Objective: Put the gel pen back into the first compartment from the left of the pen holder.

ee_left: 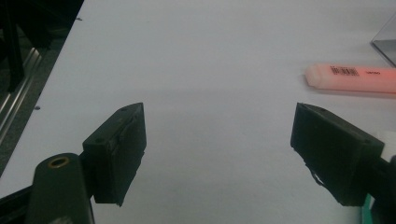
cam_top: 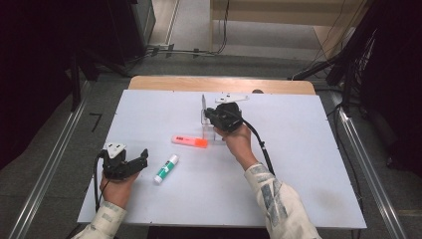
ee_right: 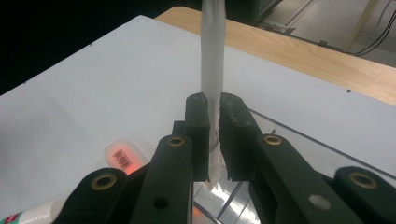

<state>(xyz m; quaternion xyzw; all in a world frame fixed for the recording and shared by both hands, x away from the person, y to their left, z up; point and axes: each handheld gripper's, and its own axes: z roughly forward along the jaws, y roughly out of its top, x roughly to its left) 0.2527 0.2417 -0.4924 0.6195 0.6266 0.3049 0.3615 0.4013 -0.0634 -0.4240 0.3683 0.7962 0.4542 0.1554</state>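
From above, the left gripper (cam_top: 133, 164) is resting at the table's (cam_top: 308, 189) near left, jaws released with nothing between them. Just right of it a glue stick (cam_top: 166, 169) is lying, then an orange highlighter (cam_top: 189, 141). Farther right, the right gripper (cam_top: 211, 115) is clenching the upright wall of a clear plastic stand (cam_top: 204, 105). Its own view is showing the pads pinching that wall (ee_right: 212, 70) edge-on; the left gripper view is showing the barcode on the highlighter (ee_left: 352, 77).
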